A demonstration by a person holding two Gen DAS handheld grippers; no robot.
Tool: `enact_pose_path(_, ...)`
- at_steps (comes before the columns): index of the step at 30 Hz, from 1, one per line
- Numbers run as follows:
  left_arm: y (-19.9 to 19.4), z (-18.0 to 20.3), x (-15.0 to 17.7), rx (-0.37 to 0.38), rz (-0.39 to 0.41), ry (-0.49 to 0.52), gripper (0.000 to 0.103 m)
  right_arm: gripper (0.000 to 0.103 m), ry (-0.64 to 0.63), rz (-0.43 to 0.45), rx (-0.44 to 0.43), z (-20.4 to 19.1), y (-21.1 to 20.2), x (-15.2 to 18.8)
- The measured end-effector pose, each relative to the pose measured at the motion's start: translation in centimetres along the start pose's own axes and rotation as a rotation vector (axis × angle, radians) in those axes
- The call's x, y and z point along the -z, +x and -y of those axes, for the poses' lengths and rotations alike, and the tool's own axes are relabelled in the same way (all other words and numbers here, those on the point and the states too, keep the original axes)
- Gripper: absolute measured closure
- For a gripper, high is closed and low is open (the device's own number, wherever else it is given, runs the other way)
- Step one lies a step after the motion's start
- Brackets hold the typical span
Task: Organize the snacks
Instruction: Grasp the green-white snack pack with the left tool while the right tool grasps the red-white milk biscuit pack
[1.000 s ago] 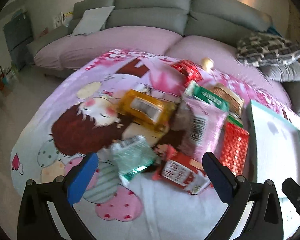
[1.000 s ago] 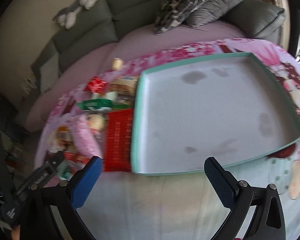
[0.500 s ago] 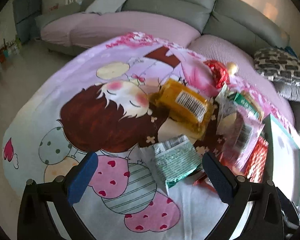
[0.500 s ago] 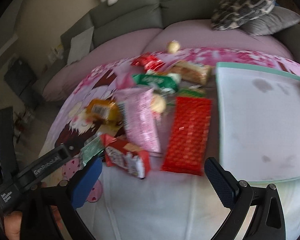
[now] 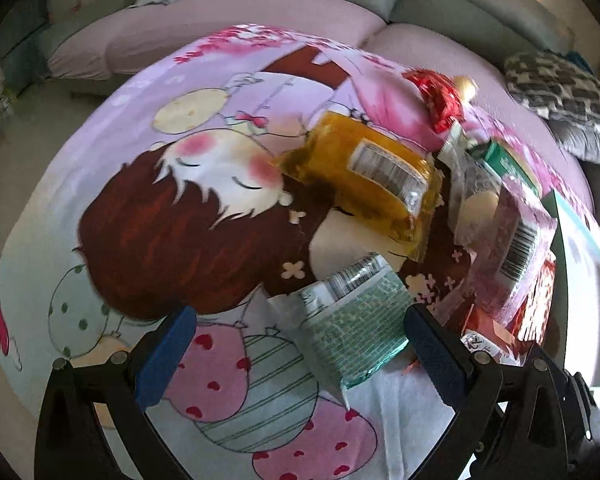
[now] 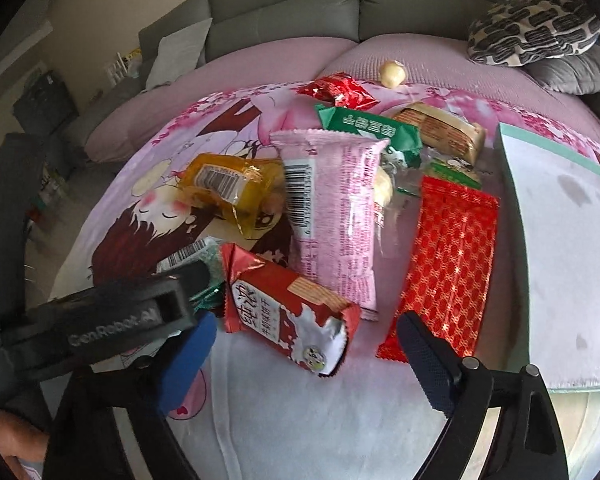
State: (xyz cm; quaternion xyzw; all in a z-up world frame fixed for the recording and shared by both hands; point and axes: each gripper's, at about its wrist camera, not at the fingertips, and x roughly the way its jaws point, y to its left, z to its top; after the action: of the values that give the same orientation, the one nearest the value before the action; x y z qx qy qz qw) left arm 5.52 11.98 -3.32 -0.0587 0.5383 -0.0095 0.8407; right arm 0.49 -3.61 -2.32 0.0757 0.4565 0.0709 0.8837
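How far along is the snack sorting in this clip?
Barely started. Done: nothing; the teal-rimmed tray is empty. In hand: nothing yet; the right gripper, jaws closing, frames the red biscuit pack, and the left gripper stands open around the green packet. Left: every snack on the cartoon blanket.

"GenRobot.AI" stands on the left gripper [image 6: 196, 300]; Chinese characters mark the green packet [image 6: 366, 128] and red packet [image 6: 288, 316].

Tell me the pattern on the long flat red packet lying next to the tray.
The red packet has a gold lattice pattern, clearest in the right wrist view.
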Motion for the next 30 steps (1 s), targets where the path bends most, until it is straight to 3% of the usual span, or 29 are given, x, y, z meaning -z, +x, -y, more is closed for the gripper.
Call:
enact_pose_path(4,0.2,1.1,-0.3,-0.005,-0.004,0.072,0.0,0.022,-0.009,0.013,-0.014,-0.1,-0.2,-0.2)
enact_pose_path(16,0.6,1.3,-0.7,0.036,-0.014,0.076,0.005,0.022,0.022,0.0,0.008,1.2,-0.4,-0.3)
enact_pose_path(30,-0.1,-3.1,-0.3,-0.035,0.018,-0.116,0.005,0.022,0.003,-0.004,0.013,0.7,-0.5,-0.3)
